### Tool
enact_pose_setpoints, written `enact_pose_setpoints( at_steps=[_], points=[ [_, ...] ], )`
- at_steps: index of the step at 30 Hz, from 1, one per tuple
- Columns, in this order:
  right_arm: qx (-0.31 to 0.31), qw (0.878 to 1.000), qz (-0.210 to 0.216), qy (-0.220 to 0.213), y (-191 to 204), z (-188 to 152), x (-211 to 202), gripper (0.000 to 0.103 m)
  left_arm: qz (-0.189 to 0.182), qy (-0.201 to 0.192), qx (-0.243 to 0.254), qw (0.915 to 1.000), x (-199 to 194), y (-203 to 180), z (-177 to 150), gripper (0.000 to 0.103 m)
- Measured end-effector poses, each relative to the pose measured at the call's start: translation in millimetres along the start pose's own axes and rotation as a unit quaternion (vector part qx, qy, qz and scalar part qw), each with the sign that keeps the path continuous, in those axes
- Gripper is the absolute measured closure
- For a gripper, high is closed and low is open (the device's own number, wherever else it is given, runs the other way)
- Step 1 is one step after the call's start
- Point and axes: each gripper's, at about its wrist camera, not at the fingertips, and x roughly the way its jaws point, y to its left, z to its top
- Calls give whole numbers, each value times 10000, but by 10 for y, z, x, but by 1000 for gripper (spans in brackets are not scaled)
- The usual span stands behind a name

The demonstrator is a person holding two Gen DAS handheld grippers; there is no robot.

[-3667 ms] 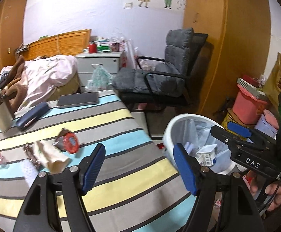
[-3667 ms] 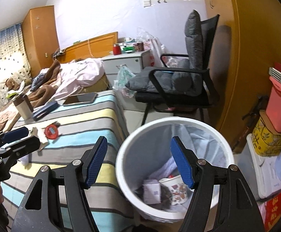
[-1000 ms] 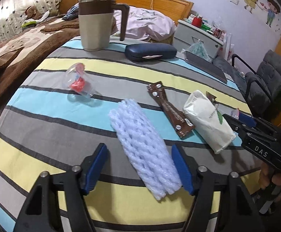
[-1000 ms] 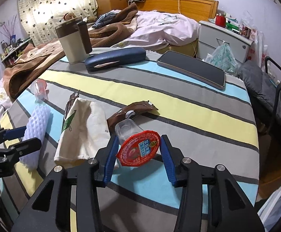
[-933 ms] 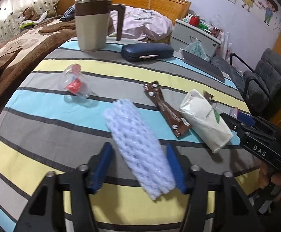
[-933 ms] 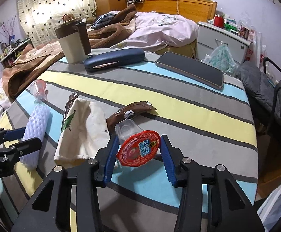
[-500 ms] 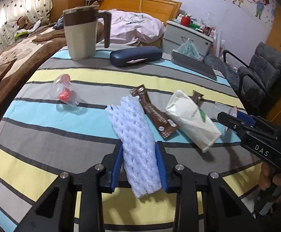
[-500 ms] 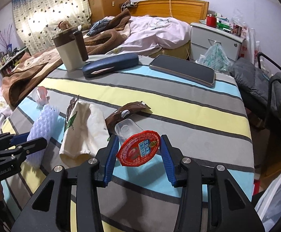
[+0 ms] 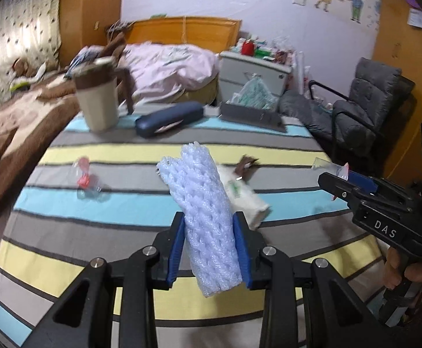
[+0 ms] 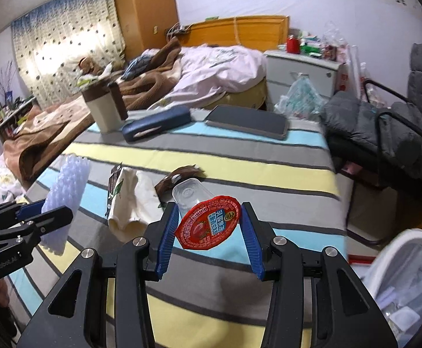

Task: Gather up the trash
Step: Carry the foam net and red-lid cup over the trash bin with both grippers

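Note:
My left gripper is shut on a white foam net sleeve, lifted off the striped table. In the right wrist view the same sleeve sticks up from the left gripper at the left edge. My right gripper is shut on a clear jelly cup with a red lid, held above the table. A white paper bag and a brown wrapper lie on the cloth behind it. Another small clear cup with red inside lies at the table's left.
A white bin with a liner stands on the floor at the lower right. At the table's far side are a beige mug, a blue glasses case and a dark tablet. A grey chair stands to the right, a bed behind.
My left gripper closed on the foam sleeve and lifted it off the table. My right gripper, still gripping the jelly cup, rose and drew back; the bin has come into its view.

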Motion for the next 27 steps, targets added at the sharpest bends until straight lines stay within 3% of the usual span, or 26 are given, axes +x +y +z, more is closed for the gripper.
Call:
enact_pose_setpoints(
  at_steps=[15, 27],
  points=[
    [379, 9938, -751, -721, -411, -84, -679, 57, -662, -459, 771, 9938, -328, -873, 124, 68],
    [833, 9817, -1516, -790, -923, -364, -1084, 57, -1363, -440, 1440, 9792, -285, -1770, 127, 68]
  ],
)
